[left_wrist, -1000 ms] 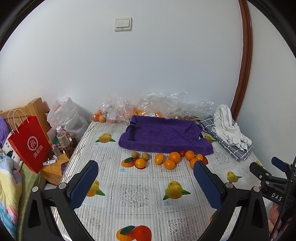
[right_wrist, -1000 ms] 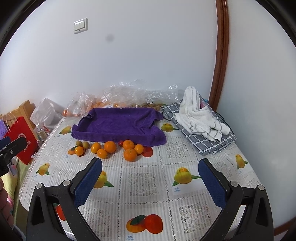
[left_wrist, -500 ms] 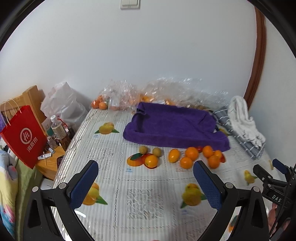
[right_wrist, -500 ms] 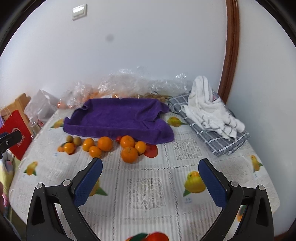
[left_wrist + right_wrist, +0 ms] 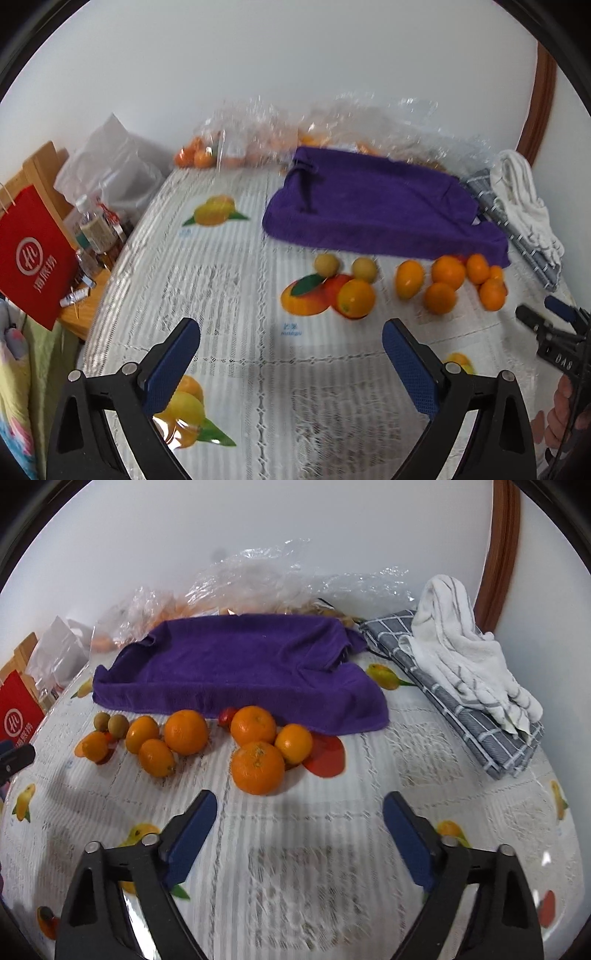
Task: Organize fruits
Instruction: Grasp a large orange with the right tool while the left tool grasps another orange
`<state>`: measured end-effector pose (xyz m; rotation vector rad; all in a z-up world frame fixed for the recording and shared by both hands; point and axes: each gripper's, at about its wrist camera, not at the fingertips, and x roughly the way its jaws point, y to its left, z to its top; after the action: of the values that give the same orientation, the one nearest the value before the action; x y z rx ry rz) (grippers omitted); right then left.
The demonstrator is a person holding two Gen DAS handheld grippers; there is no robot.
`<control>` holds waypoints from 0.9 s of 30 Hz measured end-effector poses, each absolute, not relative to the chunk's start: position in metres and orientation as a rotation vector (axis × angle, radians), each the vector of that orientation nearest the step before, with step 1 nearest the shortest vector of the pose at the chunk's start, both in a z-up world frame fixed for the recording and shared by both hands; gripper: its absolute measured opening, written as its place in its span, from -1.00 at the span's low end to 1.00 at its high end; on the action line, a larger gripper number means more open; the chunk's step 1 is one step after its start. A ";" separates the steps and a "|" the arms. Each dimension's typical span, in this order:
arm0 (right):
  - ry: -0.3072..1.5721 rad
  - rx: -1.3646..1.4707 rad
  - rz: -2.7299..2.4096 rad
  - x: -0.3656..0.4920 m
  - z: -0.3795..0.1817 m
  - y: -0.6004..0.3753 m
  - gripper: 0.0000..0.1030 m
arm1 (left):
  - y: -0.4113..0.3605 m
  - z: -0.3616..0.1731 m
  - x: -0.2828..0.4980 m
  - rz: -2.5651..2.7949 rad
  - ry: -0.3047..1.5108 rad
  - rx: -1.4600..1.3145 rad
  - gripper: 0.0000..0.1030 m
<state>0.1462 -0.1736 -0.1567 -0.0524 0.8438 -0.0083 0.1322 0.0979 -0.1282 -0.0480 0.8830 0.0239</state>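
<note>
Both my left tongs [image 5: 291,343] and right tongs [image 5: 300,818] gape empty; oranges [image 5: 257,767] lie loose on the bench [image 5: 369,812], none sorted.

Left wrist view: low over the table's near-left part, facing the far wall past the purple towel [image 5: 376,210], with the oranges [image 5: 447,286] off to the right. Right wrist view: further right and nearer (fruit looming large), aimed squarely at the purple towel [image 5: 240,664] and oranges [image 5: 255,746]. Shared by both: towel, oranges, folded cloths [image 5: 465,664], fruit-print tablecloth [image 5: 332,849].
</note>
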 end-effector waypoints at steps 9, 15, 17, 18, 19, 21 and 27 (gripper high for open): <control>0.903 -0.024 0.072 0.179 -0.178 -0.163 0.52 | 0.110 -0.145 0.148 -0.009 0.925 -0.119 0.84; 0.957 -0.029 0.081 0.198 -0.196 -0.159 0.19 | 0.098 -0.152 0.160 -0.057 0.952 -0.127 0.77; 0.950 -0.052 0.097 0.197 -0.196 -0.157 0.02 | 0.090 -0.154 0.165 -0.078 0.959 -0.125 0.72; 0.947 -0.057 0.108 0.196 -0.196 -0.156 -0.13 | 0.085 -0.156 0.168 -0.088 0.967 -0.121 0.70; 0.947 -0.052 0.116 0.195 -0.195 -0.156 -0.16 | 0.080 -0.158 0.171 -0.093 0.972 -0.114 0.68; 0.949 -0.042 0.125 0.191 -0.194 -0.159 -0.19 | 0.073 -0.160 0.176 -0.091 0.977 -0.092 0.66; 0.950 -0.040 0.133 0.183 -0.190 -0.167 -0.19 | 0.062 -0.171 0.188 -0.093 0.999 -0.109 0.41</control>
<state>0.1826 -0.1666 -0.1896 -0.0404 0.9505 0.1325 0.1877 0.0622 -0.1708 -0.1089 0.9988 -0.0933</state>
